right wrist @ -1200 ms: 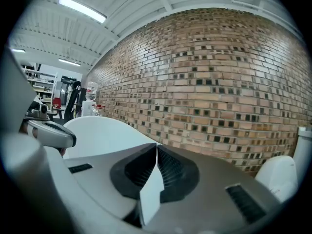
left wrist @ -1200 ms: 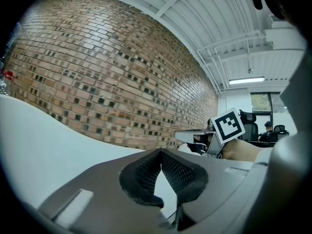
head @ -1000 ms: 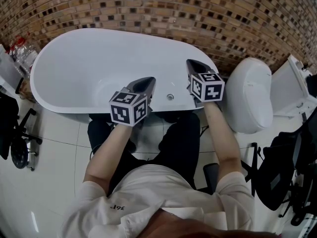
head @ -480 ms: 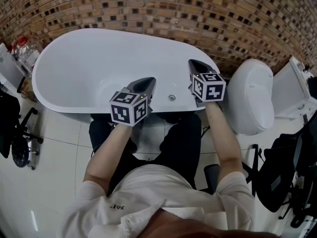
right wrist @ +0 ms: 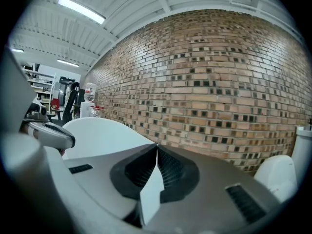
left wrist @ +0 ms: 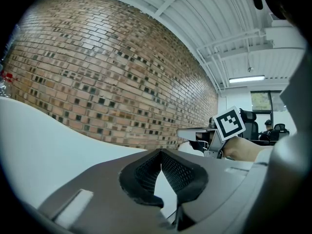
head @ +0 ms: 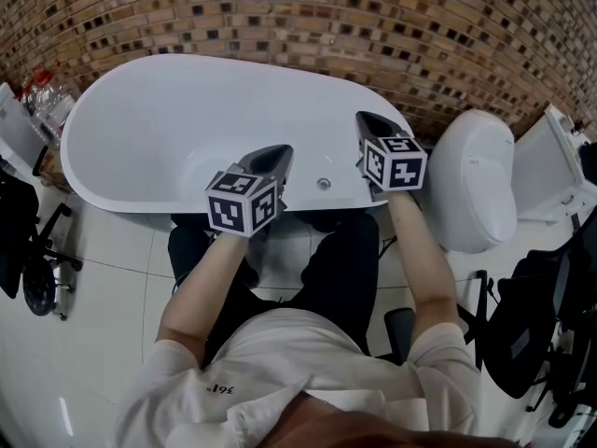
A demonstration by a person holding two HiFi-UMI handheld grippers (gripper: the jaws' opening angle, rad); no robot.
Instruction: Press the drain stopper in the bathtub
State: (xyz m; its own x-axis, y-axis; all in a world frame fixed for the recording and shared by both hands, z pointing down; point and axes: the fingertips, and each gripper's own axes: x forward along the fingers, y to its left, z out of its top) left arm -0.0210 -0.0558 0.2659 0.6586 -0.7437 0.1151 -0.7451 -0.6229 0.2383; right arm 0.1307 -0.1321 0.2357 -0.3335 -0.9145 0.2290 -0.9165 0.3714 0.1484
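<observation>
1. Brick wall (head: 308, 17) fills the top of the head view. Below it, from upper left to centre, lies one white bathtub (head: 168, 119).
2. One white toilet (head: 471, 180) stands just right of the tub's end, and its cistern (head: 550, 166) is further right, at the frame's edge.
3. Clear bottles (head: 42, 91) cluster at the upper left beside the tub's other end, too small to count. One black chair base (head: 37, 283) sits at the left edge, and more black gear (head: 532, 334) fills the lower right.
4. One small round metal disc shows low in the tub, close to its near rim at the centre of the frame. I take it for the drain stopper (head: 323, 184). It lies in the open between the two grippers, and neither touches it.
5. Over the near rim, just left of the disc, the left gripper (head: 276, 152) hides a patch of the tub. Its own view shows its tips (left wrist: 161, 155) meeting with nothing clamped — only the tub's white shows in the slit below them.
6. Up and right of the disc, the right gripper (head: 366, 119) hangs over the tub's right end, near the toilet. Its jaws (right wrist: 156, 147) are pressed together and empty.
7. Two marker cubes show, one per gripper (head: 242, 202) (head: 396, 161).
</observation>
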